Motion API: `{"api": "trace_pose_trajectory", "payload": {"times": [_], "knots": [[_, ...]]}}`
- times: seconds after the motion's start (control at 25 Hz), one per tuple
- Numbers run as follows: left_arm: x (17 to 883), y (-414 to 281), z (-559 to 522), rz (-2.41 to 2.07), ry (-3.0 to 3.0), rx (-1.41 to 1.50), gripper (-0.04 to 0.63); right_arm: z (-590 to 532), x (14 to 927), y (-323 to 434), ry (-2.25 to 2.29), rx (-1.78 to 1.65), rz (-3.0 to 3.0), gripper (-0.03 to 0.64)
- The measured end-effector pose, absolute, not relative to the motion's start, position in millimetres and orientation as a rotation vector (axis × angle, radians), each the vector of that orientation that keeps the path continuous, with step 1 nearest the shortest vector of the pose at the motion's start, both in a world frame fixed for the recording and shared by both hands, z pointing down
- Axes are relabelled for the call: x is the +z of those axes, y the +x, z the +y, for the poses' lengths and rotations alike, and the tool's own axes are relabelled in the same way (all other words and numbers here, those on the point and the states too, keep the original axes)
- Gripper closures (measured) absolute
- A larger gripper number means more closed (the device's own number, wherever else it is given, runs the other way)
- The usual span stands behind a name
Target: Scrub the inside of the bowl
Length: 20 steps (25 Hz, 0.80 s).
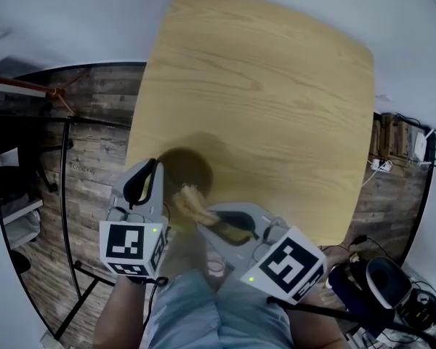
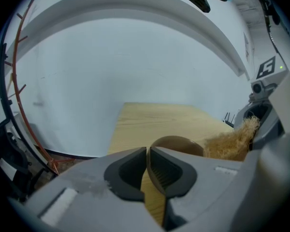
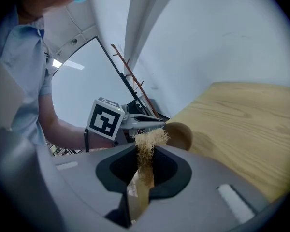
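Pale wood, a bare table (image 1: 276, 86), filled most of the head view, with dark plank flooring (image 1: 94, 144) to its left and a white wall beyond its far edge. At the table's near-left corner sat the brown bowl (image 1: 183, 171), upright, its rim blurred in that view.

A straw-coloured fibrous scrubber (image 3: 150, 139) hung just over the bowl's near-right rim, at its opening. The right gripper (image 3: 145, 151) carried it, jaws pressed narrowly on the lower part of the wad so that a frayed tuft stood out past the fingertips. On the bowl's left side the left gripper (image 2: 147, 153) had its jaws drawn almost together. Their tips lay against the bowl's left rim, and they appeared to pinch that thin wall, though the left gripper view showed only a sliver between them. The person's forearm and light blue sleeve (image 3: 26, 57) lay near, behind both tools.

Judging from this, the scrub was about to begin or barely under way. Doing it well would mean tipping the tuft down into the hollow and sweeping it round the inner wall and floor with steady pressure. The left grip should brace the rim against each stroke, since a light bowl so close to the table's edge could slide or tip off it.
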<state>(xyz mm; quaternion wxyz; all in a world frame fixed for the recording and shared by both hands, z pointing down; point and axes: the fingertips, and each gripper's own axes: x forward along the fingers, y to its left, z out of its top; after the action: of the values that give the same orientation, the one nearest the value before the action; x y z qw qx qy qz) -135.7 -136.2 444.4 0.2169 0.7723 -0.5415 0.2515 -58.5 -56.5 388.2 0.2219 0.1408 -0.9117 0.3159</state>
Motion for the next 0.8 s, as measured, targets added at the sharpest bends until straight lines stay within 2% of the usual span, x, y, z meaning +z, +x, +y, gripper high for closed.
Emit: {"api": "trace_pose_trajectory", "payload": {"times": [0.4,0.8], "knots": [[417.8,-143.0,-120.4,-1.643,2.116,0.622,0.558,-62.6,377.7,-36.8,0.506,0.8,-2.553,0.558],[312.3,-121.5,-80.4,-1.848,2.162,0.386,0.56,-66.3,300.2,-13.9,0.674,0.521,-2.727,0.555]]}}
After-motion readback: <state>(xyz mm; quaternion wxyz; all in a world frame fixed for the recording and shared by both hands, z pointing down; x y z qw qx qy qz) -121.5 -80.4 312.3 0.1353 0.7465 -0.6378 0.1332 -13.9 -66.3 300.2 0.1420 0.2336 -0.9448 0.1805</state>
